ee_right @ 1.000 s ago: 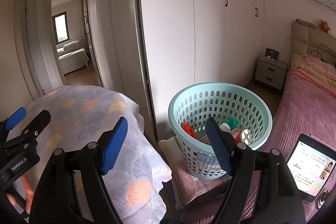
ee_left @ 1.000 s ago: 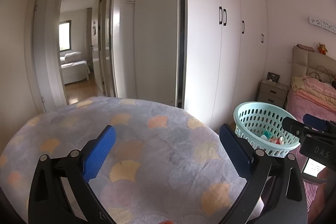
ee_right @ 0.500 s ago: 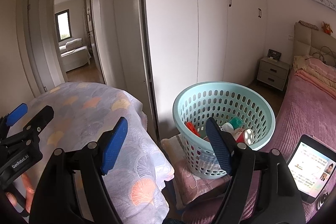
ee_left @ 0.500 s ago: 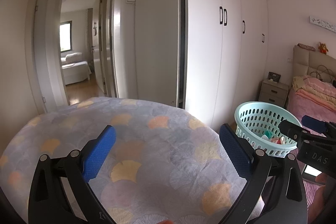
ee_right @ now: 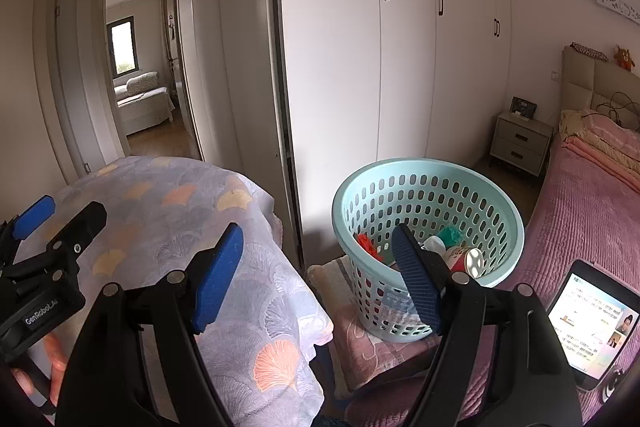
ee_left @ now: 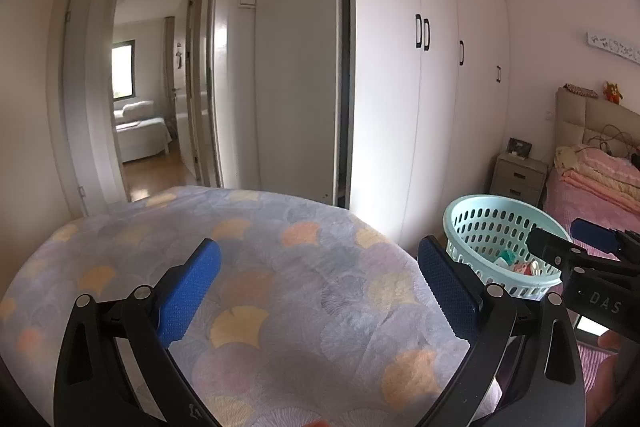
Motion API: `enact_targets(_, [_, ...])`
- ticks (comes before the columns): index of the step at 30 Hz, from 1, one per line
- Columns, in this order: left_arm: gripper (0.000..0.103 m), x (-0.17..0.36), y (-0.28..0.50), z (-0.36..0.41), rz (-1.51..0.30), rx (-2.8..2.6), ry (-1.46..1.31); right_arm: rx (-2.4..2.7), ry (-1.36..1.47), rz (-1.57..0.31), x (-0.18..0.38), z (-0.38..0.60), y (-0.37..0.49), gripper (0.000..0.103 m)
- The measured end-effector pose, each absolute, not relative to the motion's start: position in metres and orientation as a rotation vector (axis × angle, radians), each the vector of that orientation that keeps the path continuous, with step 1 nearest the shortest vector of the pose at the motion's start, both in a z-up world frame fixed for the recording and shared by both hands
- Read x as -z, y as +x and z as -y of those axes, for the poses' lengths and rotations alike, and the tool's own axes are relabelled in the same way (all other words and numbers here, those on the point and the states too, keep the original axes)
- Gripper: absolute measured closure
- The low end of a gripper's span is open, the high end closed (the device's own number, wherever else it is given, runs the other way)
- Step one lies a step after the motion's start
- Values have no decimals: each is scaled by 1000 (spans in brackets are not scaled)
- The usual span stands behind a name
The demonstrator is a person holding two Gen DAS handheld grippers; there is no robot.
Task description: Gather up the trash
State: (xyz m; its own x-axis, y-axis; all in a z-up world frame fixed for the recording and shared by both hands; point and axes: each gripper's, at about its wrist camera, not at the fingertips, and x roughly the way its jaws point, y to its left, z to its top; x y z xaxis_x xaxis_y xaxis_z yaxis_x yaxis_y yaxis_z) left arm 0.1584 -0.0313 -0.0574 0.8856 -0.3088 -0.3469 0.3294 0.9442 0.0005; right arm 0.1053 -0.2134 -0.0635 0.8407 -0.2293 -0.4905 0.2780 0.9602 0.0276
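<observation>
Grippers both spread, empty: left gripper [ee_left: 318,289] over cloth [ee_left: 256,267], right gripper [ee_right: 318,273] facing basket [ee_right: 508,219] of trash [ee_right: 460,255].

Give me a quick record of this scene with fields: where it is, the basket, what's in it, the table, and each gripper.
place: bedroom with white wardrobe and pink bed
basket: light blue basket, on a folded cloth beside the bed
basket contents: several pieces of trash, red, green and white
table: covered by a fan-patterned cloth, nothing visible on it
left gripper: open, holding nothing, over the table
right gripper: open, holding nothing, between the table and basket
phone: lit screen on the bed
</observation>
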Motion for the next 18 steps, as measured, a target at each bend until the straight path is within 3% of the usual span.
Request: enact_targets(18, [8, 35, 157, 14, -415, 259, 75, 234, 125, -511, 35, 196, 120, 30])
